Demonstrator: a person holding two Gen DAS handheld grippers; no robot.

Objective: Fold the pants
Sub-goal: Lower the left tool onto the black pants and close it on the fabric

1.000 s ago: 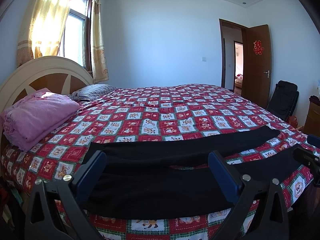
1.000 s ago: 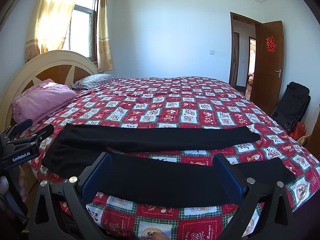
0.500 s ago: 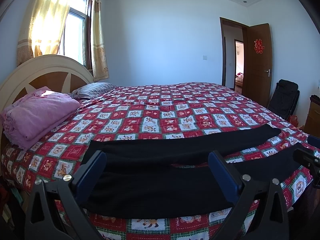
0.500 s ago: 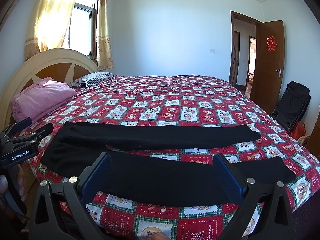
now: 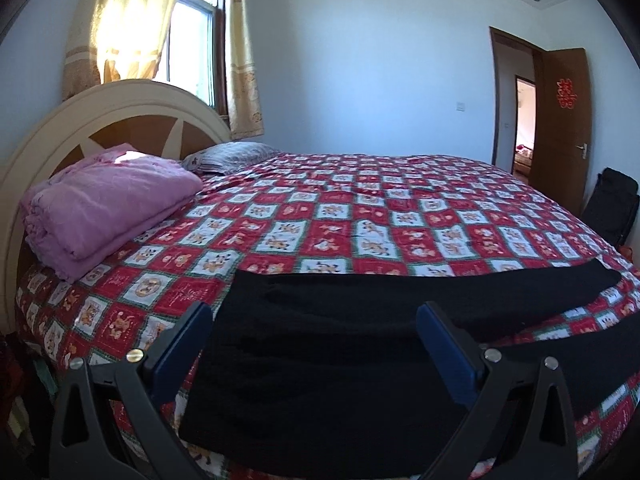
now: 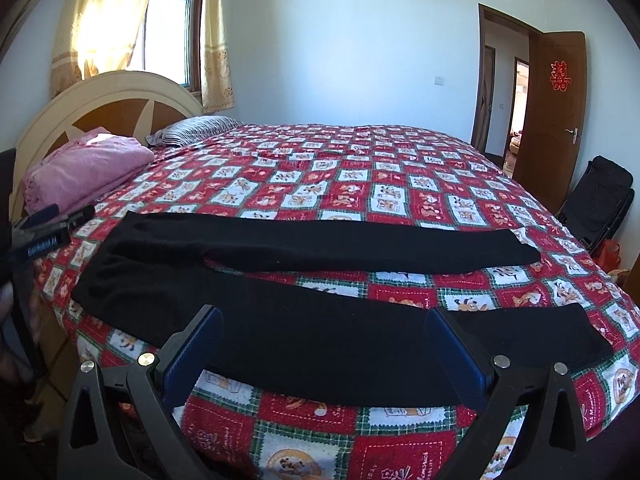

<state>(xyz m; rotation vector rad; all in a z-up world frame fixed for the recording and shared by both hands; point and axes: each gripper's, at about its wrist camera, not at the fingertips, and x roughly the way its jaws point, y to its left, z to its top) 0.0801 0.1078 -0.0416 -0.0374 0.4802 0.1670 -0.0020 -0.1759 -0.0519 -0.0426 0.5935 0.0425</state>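
Red-and-white patchwork bedding (image 6: pixel 360 184) fills both views. Each gripper is held spread wide with nothing between its blue pads: the left gripper (image 5: pixel 314 354) over the waist end, the right gripper (image 6: pixel 324 354) over the nearer leg. Just ahead, black pants (image 6: pixel 304 248) are laid flat, legs parted in a narrow V. Beyond, a folded pink blanket (image 5: pixel 104 204) is seen by the headboard (image 5: pixel 132 96).

We see a folded pink blanket (image 5: pixel 108 204) and a striped pillow (image 5: pixel 228 156) by the headboard (image 5: pixel 120 96), a red patchwork quilt (image 5: pixel 360 220), and a black chair (image 6: pixel 596 204) near the open door (image 6: pixel 556 112).
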